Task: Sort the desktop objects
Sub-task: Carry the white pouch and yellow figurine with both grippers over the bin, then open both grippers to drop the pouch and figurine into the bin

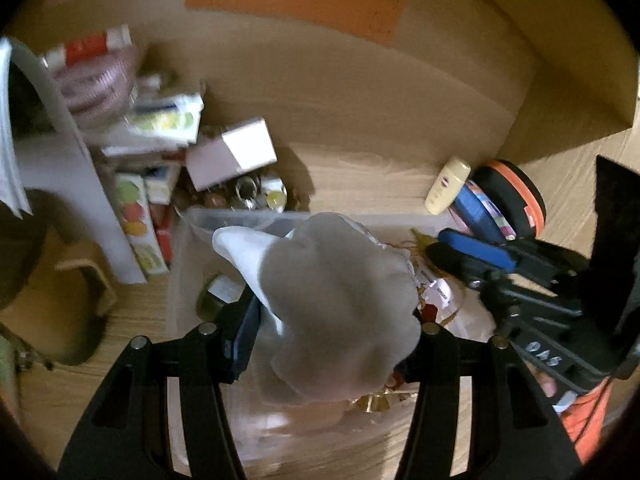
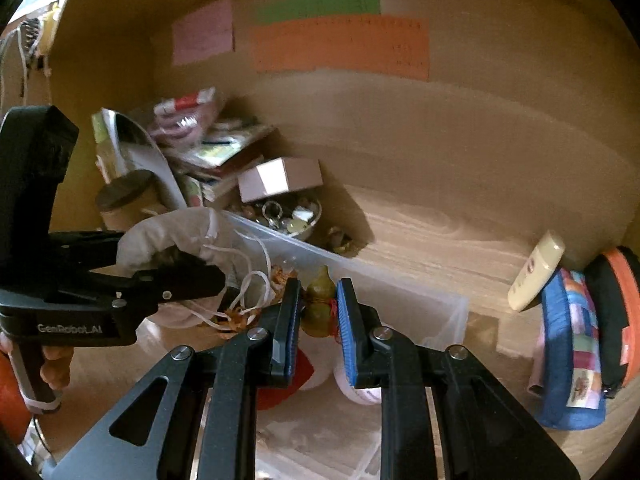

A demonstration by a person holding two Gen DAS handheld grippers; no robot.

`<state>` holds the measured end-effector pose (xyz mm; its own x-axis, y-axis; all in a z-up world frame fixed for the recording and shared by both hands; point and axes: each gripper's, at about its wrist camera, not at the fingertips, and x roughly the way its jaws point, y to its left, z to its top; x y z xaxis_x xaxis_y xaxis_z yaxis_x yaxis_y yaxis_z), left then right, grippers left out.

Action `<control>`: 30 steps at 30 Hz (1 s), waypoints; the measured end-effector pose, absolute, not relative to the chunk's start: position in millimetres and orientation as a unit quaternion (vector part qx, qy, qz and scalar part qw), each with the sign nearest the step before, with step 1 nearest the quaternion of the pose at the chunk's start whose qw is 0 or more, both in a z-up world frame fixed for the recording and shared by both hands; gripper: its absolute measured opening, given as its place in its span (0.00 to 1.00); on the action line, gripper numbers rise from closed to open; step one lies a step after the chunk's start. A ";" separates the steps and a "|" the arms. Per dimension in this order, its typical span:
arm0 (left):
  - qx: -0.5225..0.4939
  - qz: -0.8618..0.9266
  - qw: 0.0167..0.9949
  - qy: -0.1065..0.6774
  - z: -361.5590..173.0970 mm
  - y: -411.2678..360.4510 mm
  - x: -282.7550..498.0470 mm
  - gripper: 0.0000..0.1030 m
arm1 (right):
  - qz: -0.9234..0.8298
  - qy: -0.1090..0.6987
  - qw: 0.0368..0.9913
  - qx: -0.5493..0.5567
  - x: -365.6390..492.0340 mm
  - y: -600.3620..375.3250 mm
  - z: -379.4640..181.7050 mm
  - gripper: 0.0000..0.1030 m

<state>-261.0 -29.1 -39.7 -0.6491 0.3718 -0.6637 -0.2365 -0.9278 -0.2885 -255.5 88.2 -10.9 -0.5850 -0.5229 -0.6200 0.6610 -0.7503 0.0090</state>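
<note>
Gripper on my left (image 2: 176,276) is clenched around a soft whitish drawstring pouch (image 1: 336,312), which fills the middle of its own wrist view and hangs over a clear plastic bin (image 2: 420,304) on the wooden bench (image 2: 440,232); in the right wrist view I see that same gripper at the left edge, its dark fingers pinching the pouch with white cords trailing down into the bin. At the far left of the bench I see a messy heap: a white-paged book standing open, a stack of boxes printed with coloured fruit shapes (image 1: 138,224), a red and white packet (image 1: 88,48) on top, a brown cylindrical container (image 2: 124,200), a pale pink box (image 2: 280,178) and, beneath it, a small bowl of trinkets (image 2: 292,216). Moving to the centre, my right gripper (image 2: 318,312) is grasping a small olive-green gourd ornament (image 2: 318,300) tied with a red thread, held between its blue pads above the bin. Inside the bin I can make out orange-gold tassels and something red, blurred. Further right, a cream-coloured tube (image 2: 536,276) leans against a blue patterned pouch (image 2: 568,352), which stands touching a black and orange round case (image 2: 616,316). Behind everything, a cardboard wall carries pink, green and orange paper sheets (image 2: 340,46).
</note>
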 end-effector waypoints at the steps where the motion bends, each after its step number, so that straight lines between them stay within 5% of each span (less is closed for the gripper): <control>1: -0.389 0.900 0.175 -0.092 -42.1 -30.2 -262.6 0.53 | -0.880 0.112 0.335 0.317 -259.2 85.5 -15.9 0.16; 16: -0.385 0.913 0.135 -0.013 -55.1 -11.4 -274.9 0.55 | -0.875 0.168 0.314 0.329 -260.7 67.8 -39.5 0.16; 23: -0.383 0.913 0.138 -0.020 -55.0 -13.5 -274.1 0.64 | -0.876 0.167 0.318 0.322 -257.7 70.5 -38.4 0.17; 30: -0.370 0.918 0.141 -0.018 -48.0 -14.6 -269.3 0.69 | -0.878 0.169 0.325 0.308 -254.5 74.9 -32.9 0.38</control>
<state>-269.3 -14.6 -48.0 -0.6856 0.2724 -0.6751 -0.2461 -0.9595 -0.1372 -254.5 74.9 -32.9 -0.5984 -0.4670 -0.6511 0.6755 -0.7310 -0.0966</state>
